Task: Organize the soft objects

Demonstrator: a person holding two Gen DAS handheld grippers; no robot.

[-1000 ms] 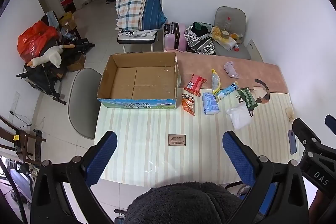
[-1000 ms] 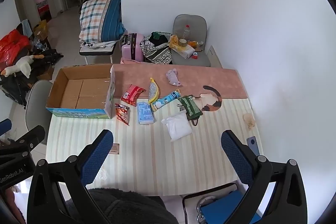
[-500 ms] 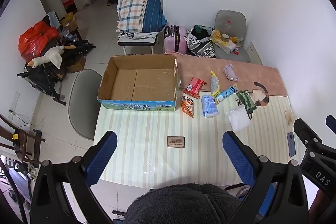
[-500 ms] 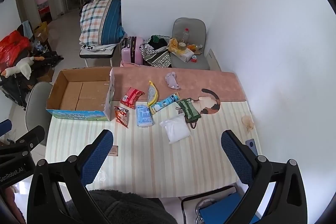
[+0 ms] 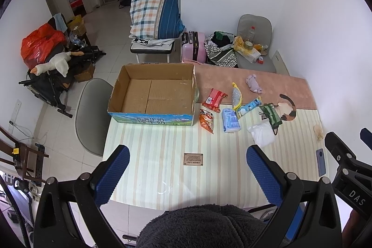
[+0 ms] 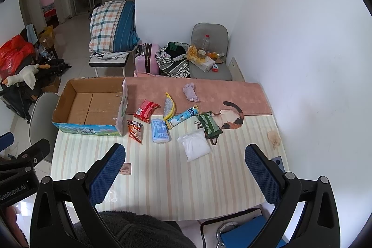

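An open, empty cardboard box point(image 5: 153, 94) point(image 6: 93, 106) stands at the table's far left. To its right lie soft packets: a red one point(image 5: 214, 97), an orange one point(image 5: 206, 123), a blue tissue pack point(image 5: 230, 123) point(image 6: 160, 130), a yellow-edged pouch point(image 5: 236, 95), a blue tube point(image 5: 250, 106), a green pouch point(image 5: 270, 113), a white bag point(image 5: 261, 135) point(image 6: 195, 147) and a small purple plush point(image 5: 253, 83) point(image 6: 190, 91). My left gripper point(image 5: 187, 174) and right gripper point(image 6: 184, 174) are open and empty, held high above the table's near edge.
A brown label point(image 5: 193, 159) lies on the striped table cloth point(image 5: 162, 150). A phone point(image 5: 320, 162) and a small tan plush point(image 6: 274, 138) sit near the right edge. Grey chairs point(image 5: 91, 113) stand at the left and behind. A wall runs along the right.
Both grippers have risen and drawn back slightly, so the table looks a little farther away. Nothing on the table has moved.
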